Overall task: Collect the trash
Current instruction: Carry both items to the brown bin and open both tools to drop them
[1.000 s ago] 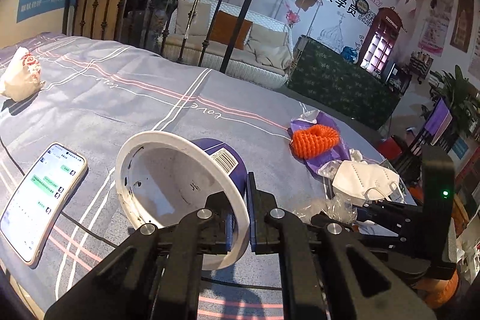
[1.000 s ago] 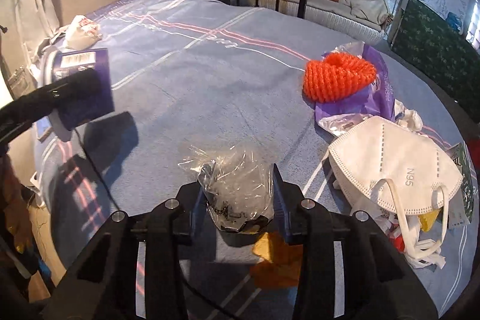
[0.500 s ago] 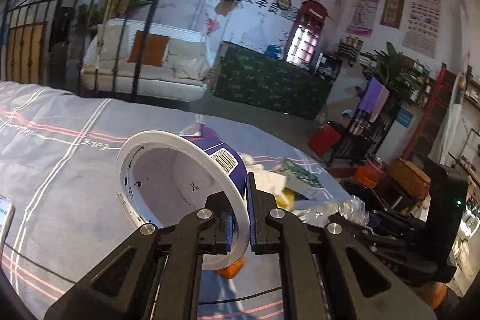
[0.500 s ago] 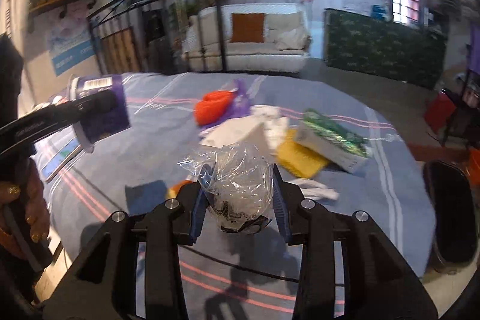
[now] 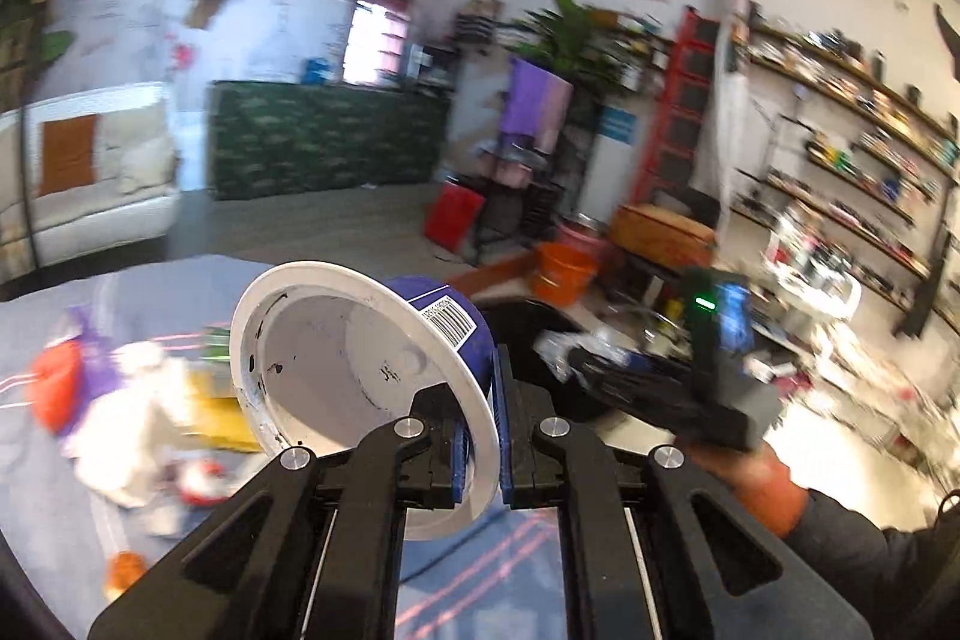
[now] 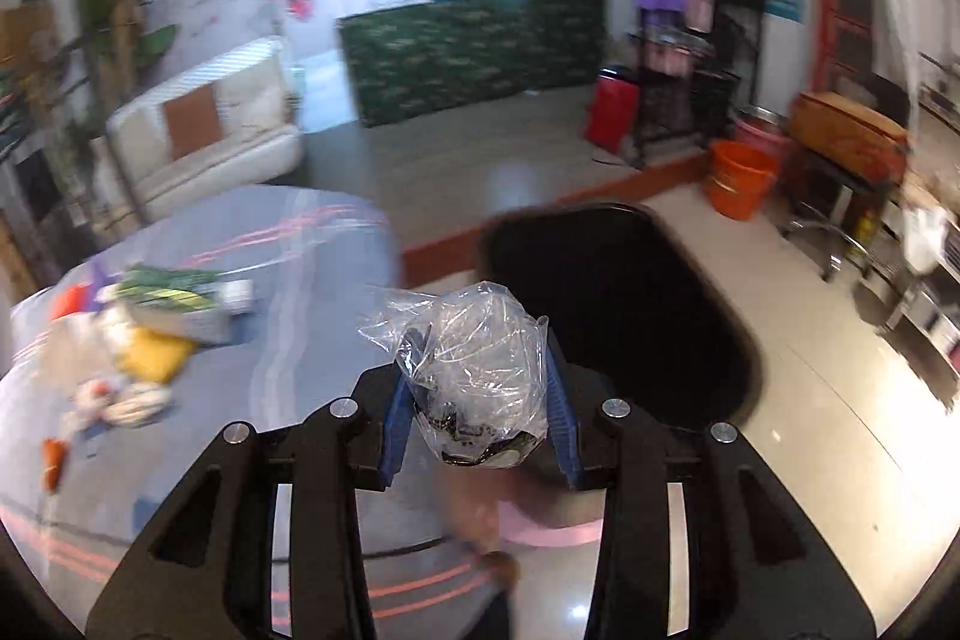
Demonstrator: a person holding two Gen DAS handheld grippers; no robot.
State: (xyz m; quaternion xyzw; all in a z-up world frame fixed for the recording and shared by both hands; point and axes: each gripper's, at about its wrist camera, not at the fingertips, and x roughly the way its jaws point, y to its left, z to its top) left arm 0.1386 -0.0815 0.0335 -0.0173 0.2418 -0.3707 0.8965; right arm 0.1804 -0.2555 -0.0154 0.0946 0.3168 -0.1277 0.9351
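My left gripper (image 5: 483, 436) is shut on the rim of an empty blue and white paper cup (image 5: 360, 388), mouth toward the camera. My right gripper (image 6: 477, 406) is shut on a crumpled clear plastic bag (image 6: 474, 370) with dark scraps inside. It also shows in the left wrist view (image 5: 576, 358), to the right of the cup. A black trash bin (image 6: 624, 304) stands open on the floor just past the bed's edge, ahead of the bag. More trash lies on the bed: an orange net (image 5: 54, 388), white mask (image 5: 132, 418), green packet (image 6: 174, 295).
The grey striped bedsheet (image 6: 270, 340) fills the lower left. On the tiled floor beyond are an orange bucket (image 6: 741, 178), a red bag (image 6: 612, 112), a clothes rack, a white sofa (image 6: 204, 136) and shelves at right.
Both grippers swung right, away from the bed's middle toward its edge. The black bin has come into view ahead. The cup and bag stay gripped.
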